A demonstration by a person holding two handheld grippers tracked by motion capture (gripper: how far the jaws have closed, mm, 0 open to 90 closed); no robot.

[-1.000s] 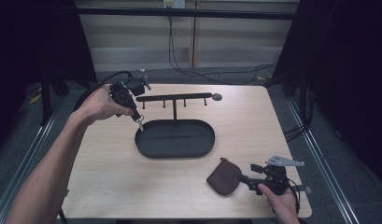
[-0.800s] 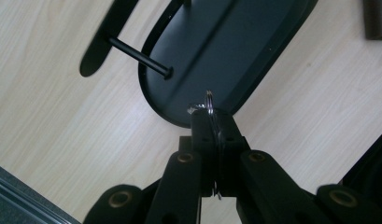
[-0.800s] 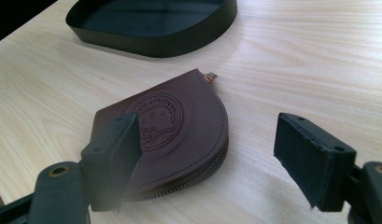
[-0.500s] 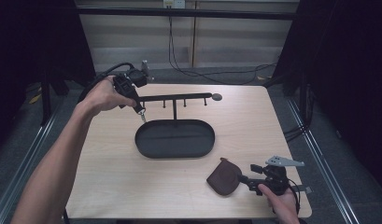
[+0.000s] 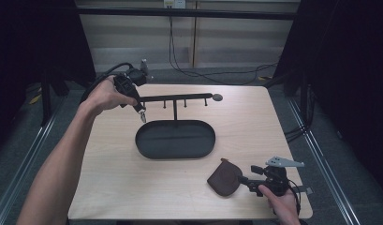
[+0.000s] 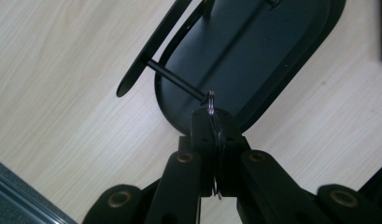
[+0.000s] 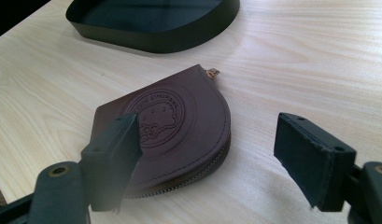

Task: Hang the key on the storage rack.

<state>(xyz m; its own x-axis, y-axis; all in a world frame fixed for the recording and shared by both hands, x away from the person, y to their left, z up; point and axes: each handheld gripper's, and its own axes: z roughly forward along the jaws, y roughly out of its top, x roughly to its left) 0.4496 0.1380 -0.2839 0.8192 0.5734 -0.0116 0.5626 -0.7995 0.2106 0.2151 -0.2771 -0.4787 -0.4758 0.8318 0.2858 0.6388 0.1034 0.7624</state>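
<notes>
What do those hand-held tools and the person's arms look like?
Both are black pistol-shaped tools with two flat black jaws on hinged links with brass-coloured pivots. The left gripper trails a black cable; the right gripper carries a grey three-cornered plate on top. Both forearms are bare, with no sleeves visible.

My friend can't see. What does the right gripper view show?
A brown leather coin pouch with a stamped round emblem lies flat on a light wooden table. The right gripper has its black jaws wide open around it, and a black oval tray sits behind.

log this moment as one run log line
left gripper: shut on key ring, near rack peg | right gripper: open at brown pouch | tray: empty
</notes>
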